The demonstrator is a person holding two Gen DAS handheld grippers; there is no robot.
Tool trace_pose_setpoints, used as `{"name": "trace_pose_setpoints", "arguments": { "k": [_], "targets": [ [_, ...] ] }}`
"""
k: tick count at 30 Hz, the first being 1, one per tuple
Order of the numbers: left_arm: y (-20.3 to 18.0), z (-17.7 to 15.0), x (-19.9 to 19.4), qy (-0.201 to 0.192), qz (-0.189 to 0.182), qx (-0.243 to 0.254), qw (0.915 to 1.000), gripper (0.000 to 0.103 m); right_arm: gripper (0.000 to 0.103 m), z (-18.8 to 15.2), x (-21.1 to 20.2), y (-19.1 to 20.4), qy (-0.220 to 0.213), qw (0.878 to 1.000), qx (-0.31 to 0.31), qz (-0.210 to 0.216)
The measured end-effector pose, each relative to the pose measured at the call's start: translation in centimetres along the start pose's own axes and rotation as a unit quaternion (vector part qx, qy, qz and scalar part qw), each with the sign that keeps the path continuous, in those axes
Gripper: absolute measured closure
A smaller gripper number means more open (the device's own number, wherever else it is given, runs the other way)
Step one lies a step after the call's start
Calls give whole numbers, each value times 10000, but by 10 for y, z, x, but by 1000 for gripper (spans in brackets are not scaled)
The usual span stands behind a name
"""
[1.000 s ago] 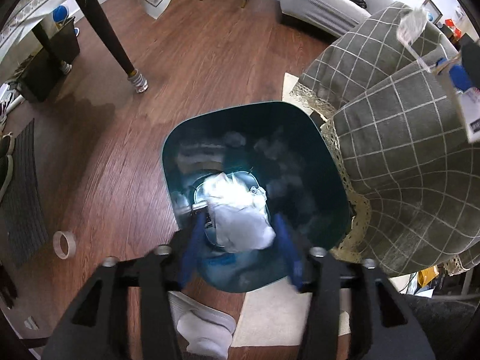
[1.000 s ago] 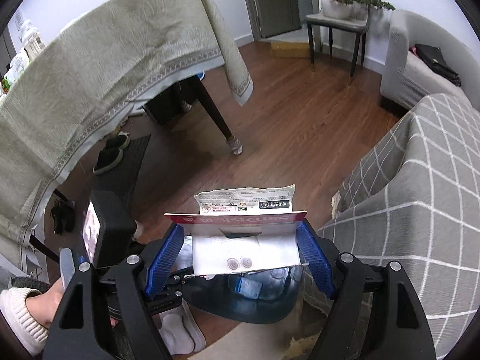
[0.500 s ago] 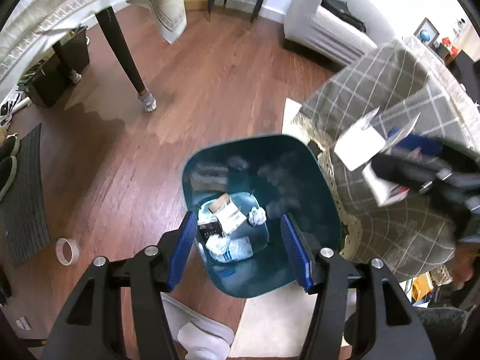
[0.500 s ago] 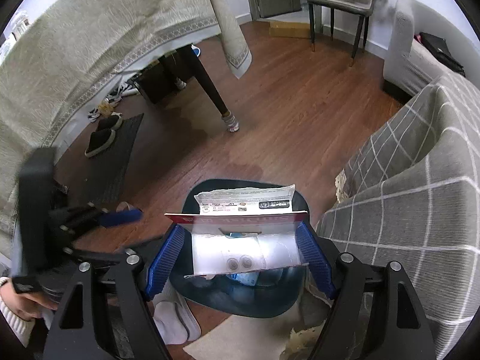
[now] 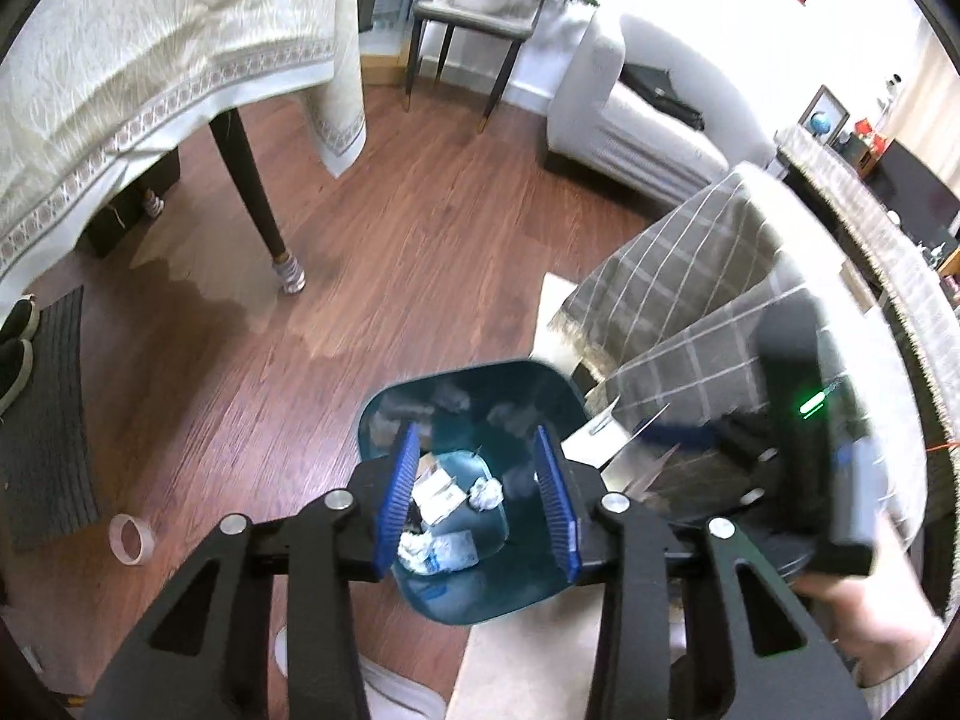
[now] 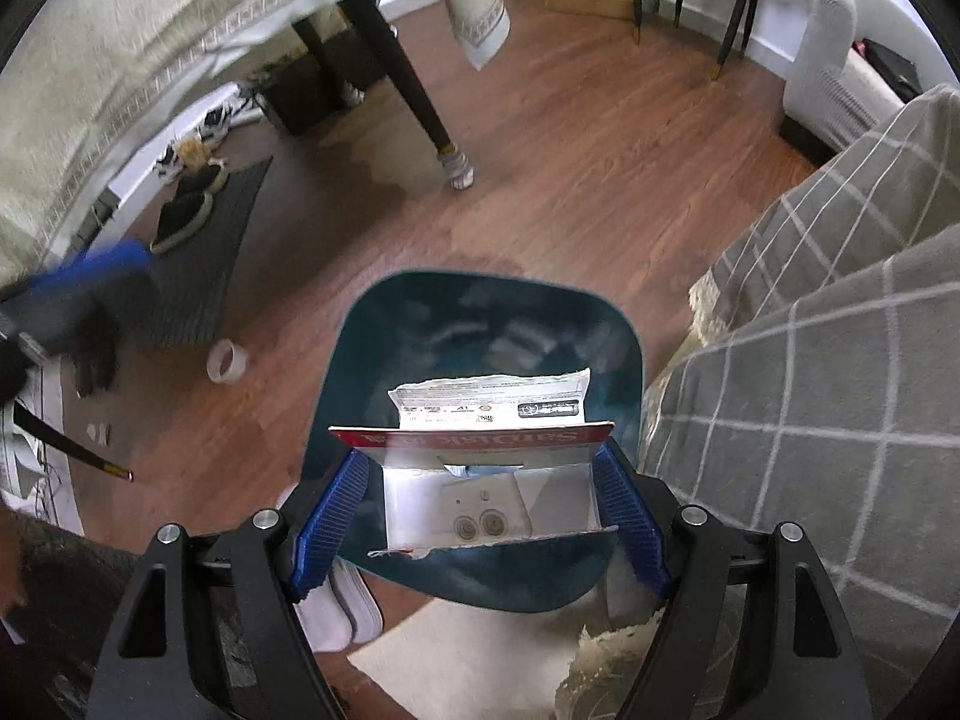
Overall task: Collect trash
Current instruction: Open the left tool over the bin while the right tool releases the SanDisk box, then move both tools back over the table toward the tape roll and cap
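One teal bin on wood floor

Glossy teal plastic bin, torn cardboard box (matt), smooth wood floor, woven checked cloth

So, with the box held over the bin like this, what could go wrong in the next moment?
1. The torn cardboard box in the right tool is wide and sits over the near rim of the teal bin; on release it may catch the rim and fall on the rug.
2. The left tool, empty with jaws just closing, hangs over the same bin, so the two tools might collide.
3. The tape roll on the floor could be overlooked.
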State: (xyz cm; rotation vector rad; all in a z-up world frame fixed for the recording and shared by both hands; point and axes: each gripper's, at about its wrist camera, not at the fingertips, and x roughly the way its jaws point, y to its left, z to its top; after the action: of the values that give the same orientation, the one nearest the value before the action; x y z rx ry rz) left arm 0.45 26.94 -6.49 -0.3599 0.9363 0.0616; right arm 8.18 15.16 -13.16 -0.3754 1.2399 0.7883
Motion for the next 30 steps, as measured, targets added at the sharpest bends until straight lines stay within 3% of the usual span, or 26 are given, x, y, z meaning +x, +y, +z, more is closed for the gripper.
{"name": "trace_pose_setpoints", "arguments": {
  "k": [9, 17, 30],
  "targets": [
    [-6, 14, -25, -365, -170, -33, 9992, 62, 15, -7, 7, 8, 190, 9995, -223, -73],
    [-4, 21, -36, -525, -244, -136, 9982, 62, 15, -4, -3, 14, 57, 9995, -304, 34],
    [-22, 35, -51, -865, -305, -79, 9958, 58, 29, -3, -87, 8, -1280, 9907, -424, 201]
  ]
}}
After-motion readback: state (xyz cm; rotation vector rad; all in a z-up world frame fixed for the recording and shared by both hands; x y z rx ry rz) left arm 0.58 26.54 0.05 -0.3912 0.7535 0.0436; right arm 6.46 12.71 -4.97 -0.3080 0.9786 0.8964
